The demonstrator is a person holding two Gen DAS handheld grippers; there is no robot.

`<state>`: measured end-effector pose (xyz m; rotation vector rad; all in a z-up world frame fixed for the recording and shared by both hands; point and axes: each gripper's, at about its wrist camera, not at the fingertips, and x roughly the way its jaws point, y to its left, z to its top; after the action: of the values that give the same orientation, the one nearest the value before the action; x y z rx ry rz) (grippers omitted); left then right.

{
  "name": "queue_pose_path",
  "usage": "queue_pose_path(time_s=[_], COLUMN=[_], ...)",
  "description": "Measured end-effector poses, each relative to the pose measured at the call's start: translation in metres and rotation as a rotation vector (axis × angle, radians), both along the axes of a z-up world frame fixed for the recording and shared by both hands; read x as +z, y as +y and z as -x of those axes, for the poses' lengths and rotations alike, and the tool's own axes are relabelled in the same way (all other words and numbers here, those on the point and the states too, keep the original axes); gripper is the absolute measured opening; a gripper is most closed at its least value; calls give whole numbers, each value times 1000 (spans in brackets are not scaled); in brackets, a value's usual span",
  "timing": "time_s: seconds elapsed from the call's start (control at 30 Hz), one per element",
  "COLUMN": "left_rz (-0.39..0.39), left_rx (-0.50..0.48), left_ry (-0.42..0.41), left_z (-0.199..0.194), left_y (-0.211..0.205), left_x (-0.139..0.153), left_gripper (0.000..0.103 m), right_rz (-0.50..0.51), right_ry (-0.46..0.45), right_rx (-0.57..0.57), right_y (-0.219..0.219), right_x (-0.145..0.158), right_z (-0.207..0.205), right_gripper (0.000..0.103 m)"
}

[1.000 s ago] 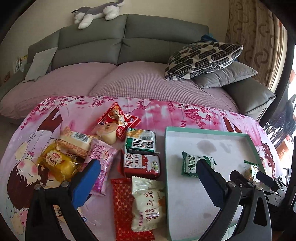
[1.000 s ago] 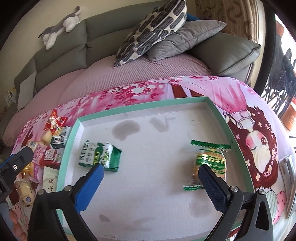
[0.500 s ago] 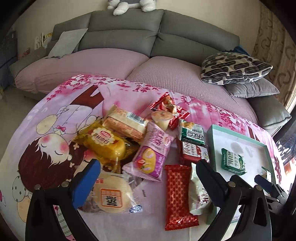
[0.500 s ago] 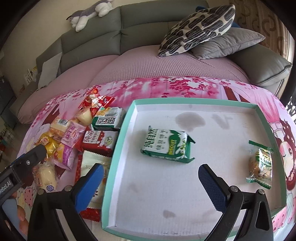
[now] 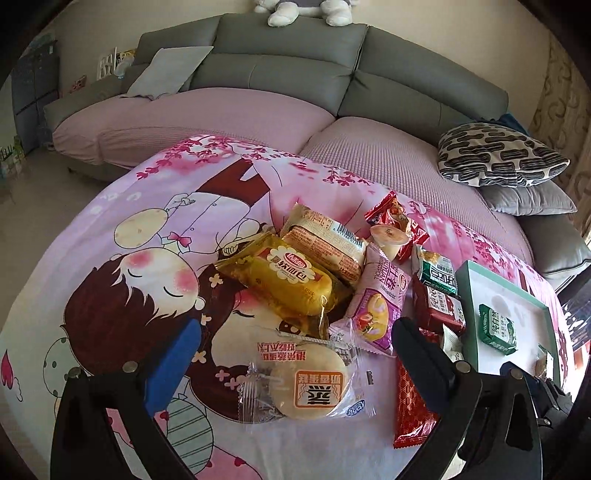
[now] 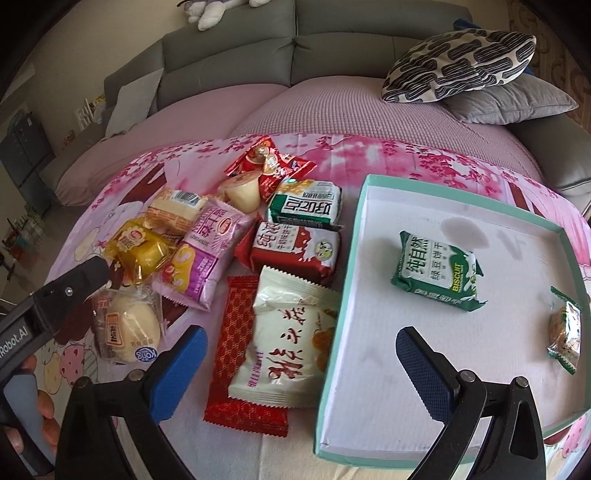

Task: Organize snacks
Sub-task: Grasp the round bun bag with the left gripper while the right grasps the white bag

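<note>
Several snack packs lie heaped on the pink cartoon cloth (image 5: 140, 206). My left gripper (image 5: 295, 349) is open just above a clear-wrapped round bun (image 5: 310, 380); a yellow bread pack (image 5: 286, 284) and a pink pack (image 5: 376, 306) lie beyond it. My right gripper (image 6: 301, 360) is open over a white snack bag (image 6: 286, 341) and a red pack (image 6: 240, 332), beside the teal-rimmed tray (image 6: 334, 332). In the tray lie a green biscuit pack (image 6: 437, 269) and a small green-wrapped snack (image 6: 565, 328).
A grey sofa (image 5: 295, 74) with a pink cover runs behind the table, with patterned and grey cushions (image 6: 461, 62) at the right. A plush toy (image 5: 303, 11) sits on the sofa back. The left gripper's body (image 6: 48, 302) and a hand show at the right wrist view's left edge.
Both grippers have swung left, away from the tray and toward the snack heap. The left one now hangs over the round bun, the right one over the white bag. Both stayed open.
</note>
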<state>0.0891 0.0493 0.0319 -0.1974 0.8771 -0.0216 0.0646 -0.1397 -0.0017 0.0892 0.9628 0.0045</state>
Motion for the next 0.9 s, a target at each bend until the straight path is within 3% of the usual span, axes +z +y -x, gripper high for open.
queue_pose_path(time_s=[0.17,0.37,0.5,0.77,0.9], left_rz=[17,-5,20,53,63], left_rx=[-9,-46,-36,-10,-21], left_ry=[36,158,184,206,213], left_z=[2,-1,-1,-5,-6], left_y=[-1,-9,-7,-2,-5], left_x=[-12,-35,-40,-45,-46], left_gripper=[103,103,103,101,86], right_rz=[7,8,25,50,43], right_ry=[11,39,38,36,6], right_rx=[22,23,34,10,8], right_y=[12,17,21,18,15], right_x=[-4,-11,-12,-13,-6], right_z=[6,12,14,12,13], right_gripper=[103,103,102,82,69])
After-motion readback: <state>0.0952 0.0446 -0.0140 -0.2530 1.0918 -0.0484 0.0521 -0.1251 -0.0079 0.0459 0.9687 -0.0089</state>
